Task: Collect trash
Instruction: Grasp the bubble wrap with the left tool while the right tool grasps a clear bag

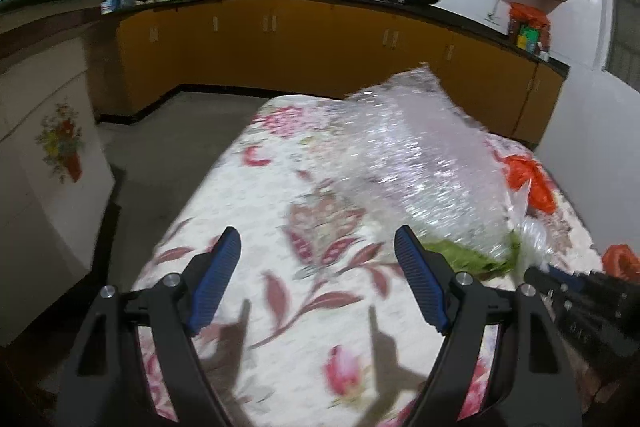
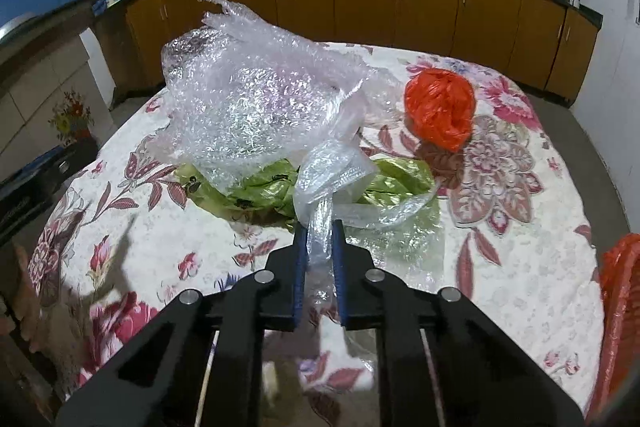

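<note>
A big sheet of clear bubble wrap (image 2: 256,99) lies crumpled on the floral tablecloth (image 2: 520,267), over a green wrapper (image 2: 264,187). My right gripper (image 2: 319,239) is shut on a twisted end of the bubble wrap. A crumpled orange plastic bag (image 2: 440,107) sits to the right of it. In the left wrist view my left gripper (image 1: 318,255) is open and empty over the cloth, left of the bubble wrap (image 1: 416,155) and the green wrapper (image 1: 468,257). The orange bag (image 1: 528,179) shows behind the wrap. The right gripper's body (image 1: 580,291) is at the right edge.
An orange bag or basket (image 2: 616,307) stands at the table's right edge. A white cabinet with a flower decal (image 1: 52,163) stands left of the table. Brown kitchen cabinets (image 1: 320,43) with a dark counter and woks run along the back wall.
</note>
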`<action>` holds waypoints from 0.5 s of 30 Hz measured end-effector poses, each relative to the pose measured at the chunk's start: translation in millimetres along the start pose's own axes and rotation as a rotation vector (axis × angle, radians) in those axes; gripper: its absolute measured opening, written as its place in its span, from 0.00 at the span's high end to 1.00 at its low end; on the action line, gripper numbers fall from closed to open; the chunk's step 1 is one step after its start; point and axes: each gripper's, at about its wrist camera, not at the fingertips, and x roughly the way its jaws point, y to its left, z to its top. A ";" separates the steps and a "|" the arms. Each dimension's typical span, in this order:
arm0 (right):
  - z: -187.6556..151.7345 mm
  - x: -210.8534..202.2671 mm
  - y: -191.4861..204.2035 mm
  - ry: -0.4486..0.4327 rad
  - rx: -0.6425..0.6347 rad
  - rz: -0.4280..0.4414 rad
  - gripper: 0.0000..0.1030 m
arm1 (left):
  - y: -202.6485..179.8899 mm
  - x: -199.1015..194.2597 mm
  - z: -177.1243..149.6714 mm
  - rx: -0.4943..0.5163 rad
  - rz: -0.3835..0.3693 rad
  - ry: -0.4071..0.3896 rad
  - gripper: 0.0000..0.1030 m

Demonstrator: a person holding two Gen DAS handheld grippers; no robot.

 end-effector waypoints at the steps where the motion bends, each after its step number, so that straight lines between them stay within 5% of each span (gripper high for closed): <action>1: -1.7 -4.3 -1.8 -0.008 -0.004 -0.006 0.88 | -4.3 3.3 3.3 0.003 -0.005 0.002 0.24; 15: -13.5 -48.5 -49.1 -0.086 0.069 -0.066 0.89 | -34.0 42.9 44.2 0.005 -0.038 0.010 0.27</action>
